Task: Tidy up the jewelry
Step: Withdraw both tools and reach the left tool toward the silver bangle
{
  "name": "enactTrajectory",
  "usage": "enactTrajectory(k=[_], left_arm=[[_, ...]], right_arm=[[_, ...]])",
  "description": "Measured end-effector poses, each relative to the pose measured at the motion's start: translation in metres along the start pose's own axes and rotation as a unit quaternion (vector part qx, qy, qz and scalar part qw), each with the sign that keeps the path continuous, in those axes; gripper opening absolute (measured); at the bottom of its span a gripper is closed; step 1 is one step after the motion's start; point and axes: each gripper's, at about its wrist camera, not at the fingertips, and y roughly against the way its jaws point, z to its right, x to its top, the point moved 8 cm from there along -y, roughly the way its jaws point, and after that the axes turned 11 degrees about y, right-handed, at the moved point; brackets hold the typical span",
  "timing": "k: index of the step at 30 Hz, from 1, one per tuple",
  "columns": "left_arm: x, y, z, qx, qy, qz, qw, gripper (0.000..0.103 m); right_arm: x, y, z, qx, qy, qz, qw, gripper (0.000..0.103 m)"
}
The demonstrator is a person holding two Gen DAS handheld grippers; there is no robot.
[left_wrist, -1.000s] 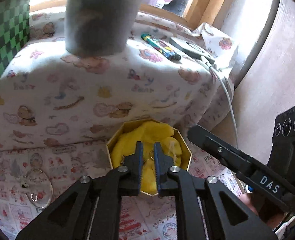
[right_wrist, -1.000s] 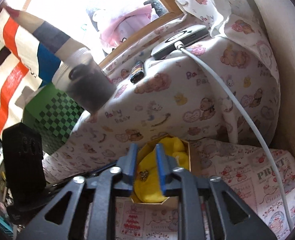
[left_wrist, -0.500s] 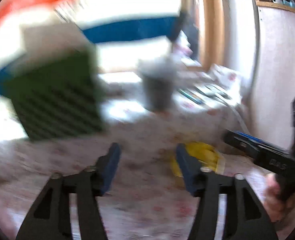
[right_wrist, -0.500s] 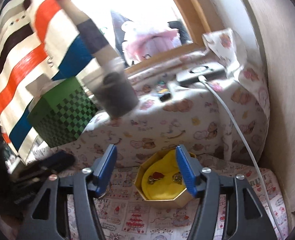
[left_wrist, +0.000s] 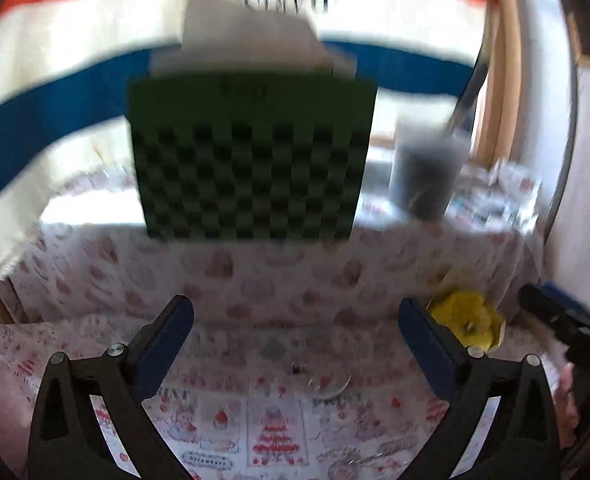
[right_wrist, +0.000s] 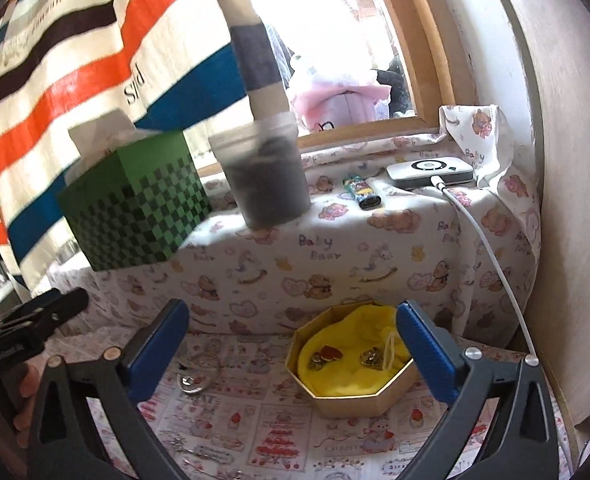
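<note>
Opening wide with nothing between their jaws, the left gripper and right gripper should next approach the loose ring slowly, clear of the gold box.

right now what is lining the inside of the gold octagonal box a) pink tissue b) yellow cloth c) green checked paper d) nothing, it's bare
b: the right wrist view shows yellow cloth filling the gold octagonal box, with a few small jewelry pieces lying on it.
</note>
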Motion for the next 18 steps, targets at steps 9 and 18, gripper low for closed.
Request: enactTrajectory(k=[9,18], left_arm=[[-0.049,-0.088,0.025,-0.015,-0.107,-0.190,0.9758,0.100],[-0.073,-0.128,0.037,-0.012,-0.131,-0.261,0.9562,0.098]], right_arm=[[-0.011,-0.014,0.009,-0.027,0.002,-0.036,0.999,0.103],[-0.015,-0.020,0.016,-0.043,-0.001,-0.050,0.998,0.103]])
